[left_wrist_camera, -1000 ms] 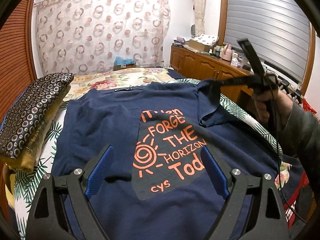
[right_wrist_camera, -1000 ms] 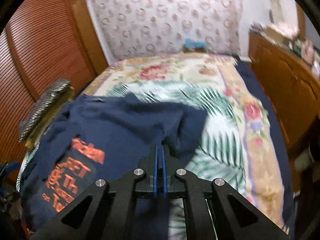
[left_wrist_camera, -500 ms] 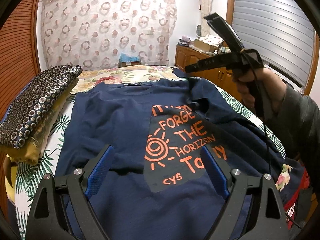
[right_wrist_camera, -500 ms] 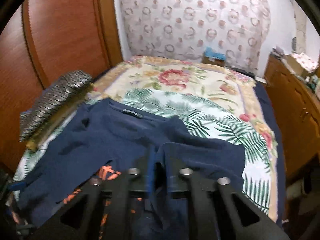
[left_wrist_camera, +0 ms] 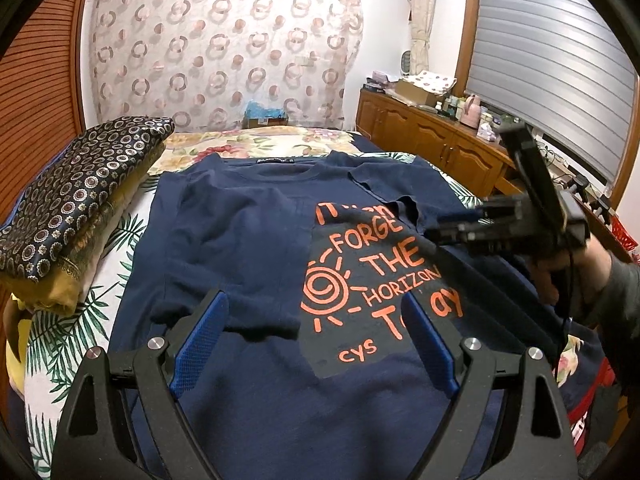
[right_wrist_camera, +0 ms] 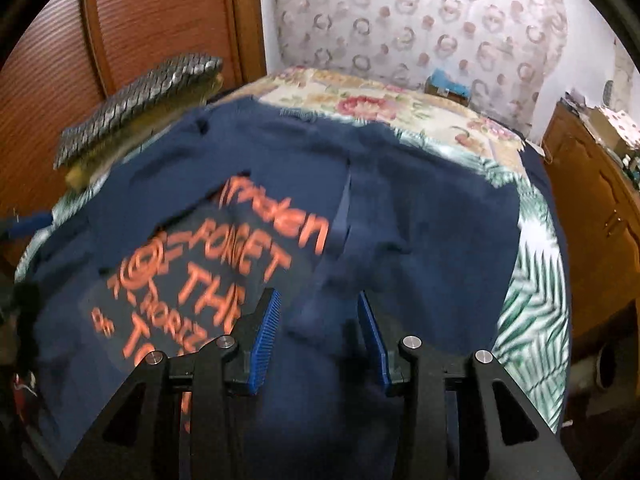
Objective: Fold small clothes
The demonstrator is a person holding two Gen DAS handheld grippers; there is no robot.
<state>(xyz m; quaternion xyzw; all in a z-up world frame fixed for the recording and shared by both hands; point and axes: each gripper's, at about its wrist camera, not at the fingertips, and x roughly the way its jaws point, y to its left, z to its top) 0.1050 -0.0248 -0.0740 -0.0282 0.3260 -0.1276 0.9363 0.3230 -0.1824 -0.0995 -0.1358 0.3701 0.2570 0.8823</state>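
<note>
Navy shirt (left_wrist_camera: 248,240) lies flat on the bed (left_wrist_camera: 80,320), print up. The right tool (right_wrist_camera: 320,332) has just let go of the right sleeve (right_wrist_camera: 400,216), its jaws opening, nothing pinched, and the sleeve now lies folded inward over the chest. The left tool (left_wrist_camera: 316,344) hovers spread, empty. Both sleeves look in; next, probably, the hem.
</note>
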